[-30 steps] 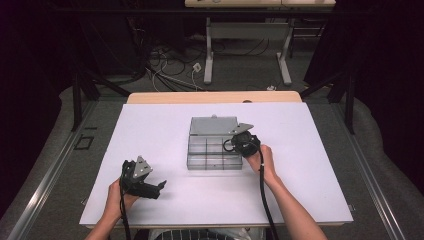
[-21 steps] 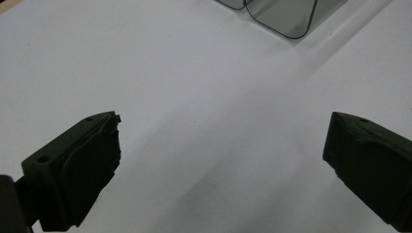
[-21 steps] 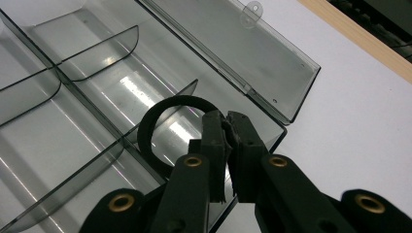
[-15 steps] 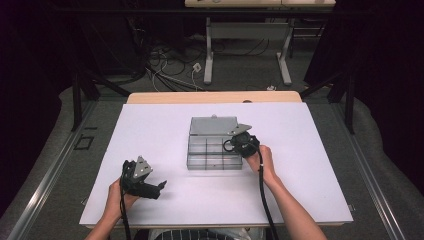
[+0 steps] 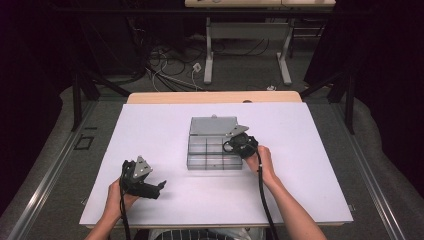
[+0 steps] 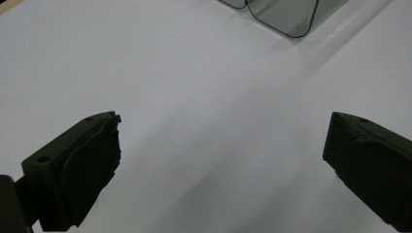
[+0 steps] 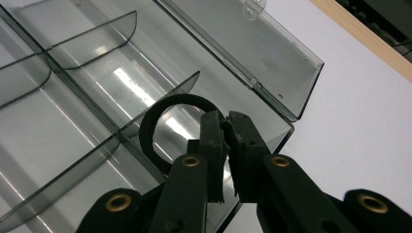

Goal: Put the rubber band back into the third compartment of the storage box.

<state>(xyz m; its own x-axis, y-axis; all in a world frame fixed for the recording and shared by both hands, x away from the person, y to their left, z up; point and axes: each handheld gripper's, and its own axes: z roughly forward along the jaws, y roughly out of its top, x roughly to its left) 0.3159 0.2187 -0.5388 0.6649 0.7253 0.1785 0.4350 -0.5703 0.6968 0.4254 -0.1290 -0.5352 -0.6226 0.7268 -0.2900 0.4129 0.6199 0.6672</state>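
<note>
While the right gripper (image 7: 226,121) pinches the black ring (image 7: 160,127) by its edge over 1 corner cell of the open box (image 5: 212,145), a thin grip could slip — dropping it astride a divider. Left gripper (image 6: 218,160) rests wide, empty.

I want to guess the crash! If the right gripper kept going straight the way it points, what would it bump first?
Probably the clear organizer box: the right gripper, shut on a black ring, points down into a compartment, though depth is hard to judge.
</note>
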